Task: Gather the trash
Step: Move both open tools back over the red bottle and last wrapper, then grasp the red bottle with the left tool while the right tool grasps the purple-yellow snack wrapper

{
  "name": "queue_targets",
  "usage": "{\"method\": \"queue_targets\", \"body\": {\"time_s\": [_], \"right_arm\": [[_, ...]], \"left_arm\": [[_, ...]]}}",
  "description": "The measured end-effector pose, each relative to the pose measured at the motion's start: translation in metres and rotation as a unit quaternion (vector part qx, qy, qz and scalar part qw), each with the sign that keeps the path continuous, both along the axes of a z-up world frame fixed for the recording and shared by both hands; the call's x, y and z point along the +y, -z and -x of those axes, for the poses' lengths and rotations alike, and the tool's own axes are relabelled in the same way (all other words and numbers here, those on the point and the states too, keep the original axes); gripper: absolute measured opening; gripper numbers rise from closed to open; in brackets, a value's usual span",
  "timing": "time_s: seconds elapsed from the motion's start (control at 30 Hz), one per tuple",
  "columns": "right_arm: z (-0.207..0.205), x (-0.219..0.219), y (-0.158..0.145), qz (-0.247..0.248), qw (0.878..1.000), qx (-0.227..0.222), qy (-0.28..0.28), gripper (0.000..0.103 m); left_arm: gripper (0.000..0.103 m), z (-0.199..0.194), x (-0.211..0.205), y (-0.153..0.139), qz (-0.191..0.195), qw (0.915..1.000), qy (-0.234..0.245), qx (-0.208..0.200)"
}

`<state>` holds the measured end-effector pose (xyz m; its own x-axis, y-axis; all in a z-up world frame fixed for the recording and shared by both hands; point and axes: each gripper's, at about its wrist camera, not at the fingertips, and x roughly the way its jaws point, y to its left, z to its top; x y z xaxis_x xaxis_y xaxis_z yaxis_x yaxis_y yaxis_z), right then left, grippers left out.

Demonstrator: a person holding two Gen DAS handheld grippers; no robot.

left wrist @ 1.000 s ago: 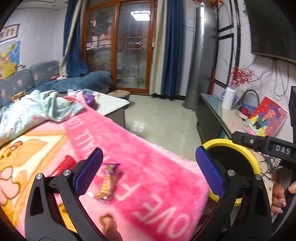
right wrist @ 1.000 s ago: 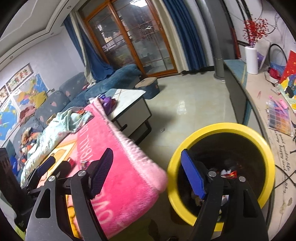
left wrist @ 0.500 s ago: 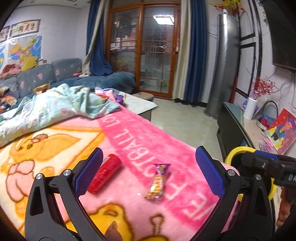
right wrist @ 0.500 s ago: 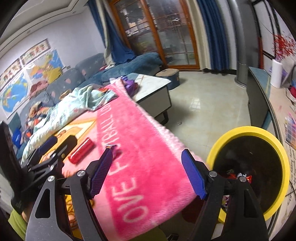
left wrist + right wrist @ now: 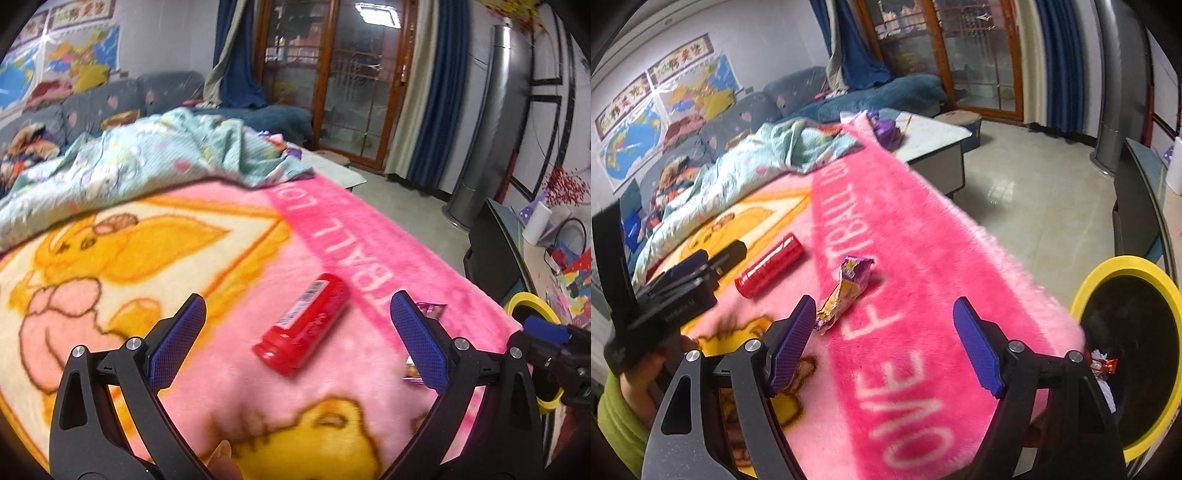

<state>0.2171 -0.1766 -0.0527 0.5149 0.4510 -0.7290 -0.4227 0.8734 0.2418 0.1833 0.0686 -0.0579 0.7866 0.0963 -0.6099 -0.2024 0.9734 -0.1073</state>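
Both tools have swung away from the yellow-rimmed bin [image 5: 1126, 266] and back over the pink blanket [image 5: 923, 258]. A second ago the right tool [image 5: 884, 347] looked almost straight into the bin, and the left tool [image 5: 297, 341] had only a wrapper ahead of it. Now the left tool has the red tube [image 5: 304, 325] framed between its spread, empty fingers, and the right tool, equally wide and empty, has the crumpled wrapper [image 5: 844, 291] just beside its left fingertip. I read this as a drop-off finished and the next pickup starting, one item per hand.

The tube is a glossy red cylinder with a barcode label, lying on its side at a slant on the plush (it may roll when nudged). The wrapper is purple and yellow foil, twisted and flattened, light enough to slip. Both lie near each other in the blanket's pink band, with the bin at the blanket's far corner, already holding a few scraps [image 5: 1104, 363].
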Motion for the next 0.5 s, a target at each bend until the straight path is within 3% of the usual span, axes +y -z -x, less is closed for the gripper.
{"method": "queue_targets", "body": {"time_s": [0.23, 0.37, 0.5], "right_arm": [[-0.014, 0.028, 0.022, 0.017, 0.999, 0.022, -0.020, 0.071], [-0.022, 0.042, 0.034, 0.019, 0.999, 0.033, -0.024, 0.066], [-0.030, 0.052, 0.046, 0.012, 0.998, 0.055, -0.028, 0.052]], "left_arm": [[0.084, -0.010, 0.017, 0.017, 0.050, 0.9984, 0.014, 0.022], [0.081, -0.018, 0.017, 0.024, 0.056, 0.9975, 0.026, 0.034], [0.076, -0.028, 0.011, 0.031, 0.053, 0.9963, 0.043, 0.053]]}}
